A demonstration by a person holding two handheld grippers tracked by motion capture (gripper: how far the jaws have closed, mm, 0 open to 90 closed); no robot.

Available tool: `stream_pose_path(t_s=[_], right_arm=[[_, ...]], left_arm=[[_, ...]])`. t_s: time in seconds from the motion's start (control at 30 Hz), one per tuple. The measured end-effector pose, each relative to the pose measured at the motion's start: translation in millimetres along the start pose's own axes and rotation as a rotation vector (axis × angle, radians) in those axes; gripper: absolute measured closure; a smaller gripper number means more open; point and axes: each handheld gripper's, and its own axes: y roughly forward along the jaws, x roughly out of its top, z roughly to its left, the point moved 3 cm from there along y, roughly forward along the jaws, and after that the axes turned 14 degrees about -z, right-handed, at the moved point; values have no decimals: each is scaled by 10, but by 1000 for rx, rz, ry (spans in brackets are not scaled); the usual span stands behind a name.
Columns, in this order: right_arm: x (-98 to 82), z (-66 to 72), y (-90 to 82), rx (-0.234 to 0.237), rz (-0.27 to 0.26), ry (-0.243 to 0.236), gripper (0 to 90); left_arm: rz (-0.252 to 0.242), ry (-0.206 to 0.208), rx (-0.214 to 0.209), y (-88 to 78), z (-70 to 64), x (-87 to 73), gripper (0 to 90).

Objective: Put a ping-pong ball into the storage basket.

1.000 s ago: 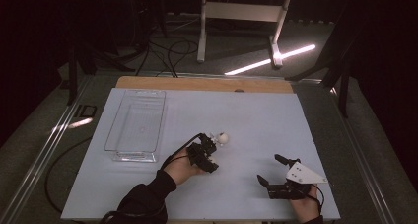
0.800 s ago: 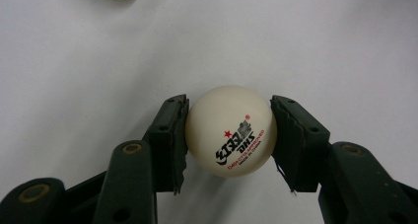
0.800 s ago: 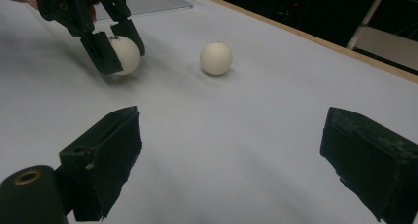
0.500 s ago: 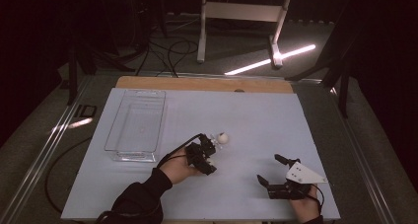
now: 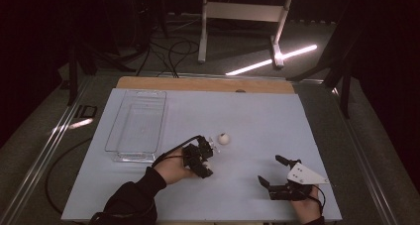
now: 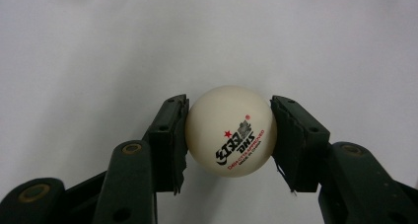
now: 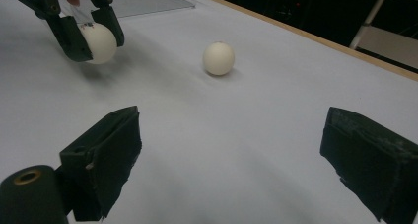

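Note:
A white table-tennis ball (image 6: 229, 132) with black and red print sits between the two black pads of my left gripper (image 6: 229, 113), which is shut on it. In the high view that gripper (image 5: 204, 161) is left of the table's middle, and in the right gripper view the held ball (image 7: 100, 42) hangs just above the sheet. A second white ball (image 5: 224, 139) (image 7: 218, 58) lies loose on the sheet just beyond it. My right gripper (image 5: 271, 171) (image 7: 231, 135) rests near the front right edge, jaws wide open with nothing between them.
A clear plastic tray (image 5: 136, 123) stands at the left of the pale sheet (image 5: 257, 116), a little beyond the left gripper. A wooden strip (image 5: 208, 84) runs along the far edge. Dark floor, cables and a white stand lie behind the table.
My left gripper has drawn back slightly toward the near edge with its ball, away from the loose ball. The right gripper has not moved.

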Motion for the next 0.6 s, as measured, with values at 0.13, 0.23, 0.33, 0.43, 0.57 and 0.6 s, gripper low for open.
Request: stream_pose_path(t_s=[0.13, 0.23, 0.33, 0.43, 0.57, 0.6], right_arm=[[-3, -1, 2, 0, 2, -2, 84], [-2, 0, 1, 1, 2, -5, 84], [-2, -1, 0, 1, 1, -7, 84], [-3, 2, 1, 5, 4, -6, 84], [-5, 3, 3, 2, 7, -8, 84], [-3, 1, 3, 2, 5, -12, 84]], left_arm=[[16, 25, -5, -29, -13, -21, 519], [23, 36, -12, -46, -23, -37, 519], [29, 43, -18, -58, -36, -51, 519], [38, 53, -28, -91, -42, -72, 519], [39, 56, -36, -132, -45, -91, 519], [43, 57, -37, -141, -44, -94, 519]])
